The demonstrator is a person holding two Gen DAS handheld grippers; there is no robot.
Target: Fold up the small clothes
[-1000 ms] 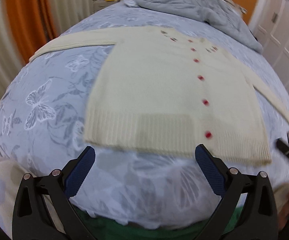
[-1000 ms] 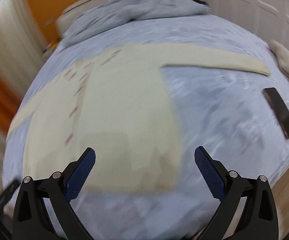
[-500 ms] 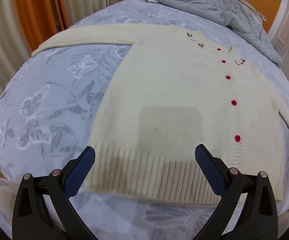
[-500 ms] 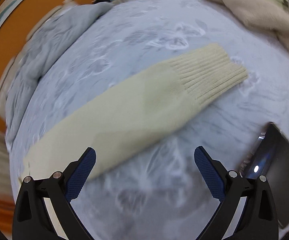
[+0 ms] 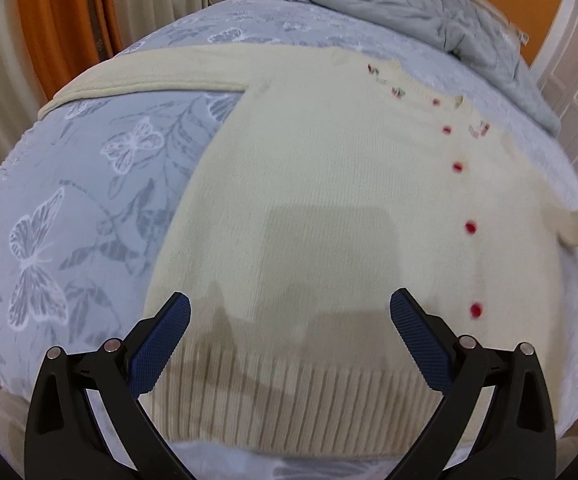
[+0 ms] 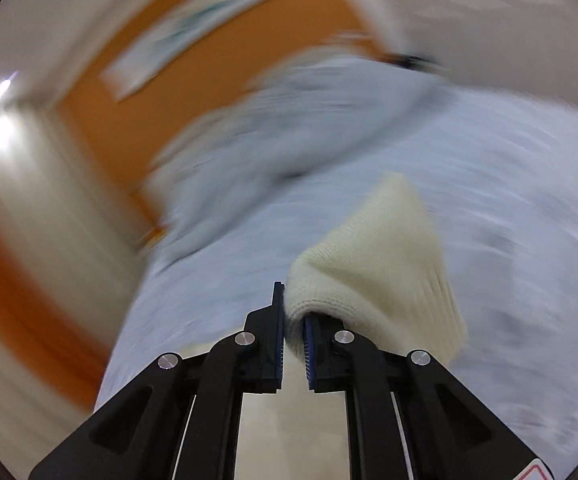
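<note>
A: While the left hand-held gripper (image 5: pixel 289 316) hangs over the cardigan's (image 5: pixel 329 208) ribbed hem at the bottom of its frame, its blue pads (image 5: pixel 161 344) stand wide apart with nothing between them.

B: And the right hand-held gripper (image 6: pixel 293 320)?

A: Its jaws have just been closing, and they are now clamped on the sleeve (image 6: pixel 377 280) near its cuff, low in the centre of its frame. The cream knit bulges out to the right of the pads.

B: Where does the cardigan lie?

A: Spread flat on the bed (image 5: pixel 89 200), front up, filling the middle of the left view. Red buttons (image 5: pixel 471 227) run down its right side. One sleeve stretches to the upper left; the other is lifted at the right edge.

B: What lies beyond?

A: A crumpled grey blanket (image 5: pixel 429 24) at the upper right, and an orange curtain (image 5: pixel 57 20) at the upper left. The right view is heavily blurred.
</note>
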